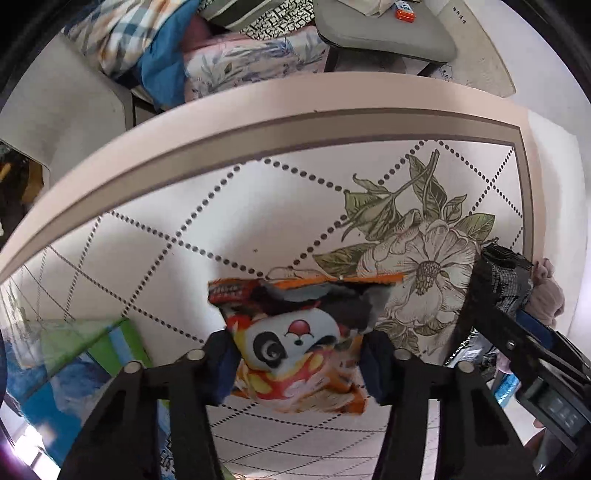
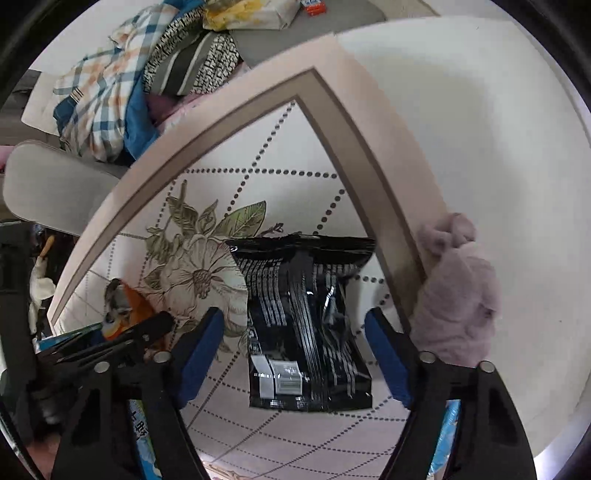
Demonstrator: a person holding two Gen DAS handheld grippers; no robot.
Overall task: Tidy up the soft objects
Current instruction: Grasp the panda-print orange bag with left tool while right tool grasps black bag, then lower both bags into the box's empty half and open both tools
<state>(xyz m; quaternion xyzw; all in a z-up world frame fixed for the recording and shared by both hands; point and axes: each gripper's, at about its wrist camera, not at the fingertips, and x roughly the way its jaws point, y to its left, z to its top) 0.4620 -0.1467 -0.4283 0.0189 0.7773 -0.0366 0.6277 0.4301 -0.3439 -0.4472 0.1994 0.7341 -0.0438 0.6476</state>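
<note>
In the left wrist view, an orange snack bag with a cartoon face lies on the floral table mat. My left gripper has its blue pads pressed against both sides of the bag. In the right wrist view, a black snack bag with silver stripes lies on the mat. My right gripper is open, its fingers apart on either side of the black bag without touching it. The orange bag and left gripper show at that view's left.
A mauve plush toy lies at the mat's right edge on the white table. A green and blue packet lies at the left. Piled fabrics and a grey cushion sit beyond the table.
</note>
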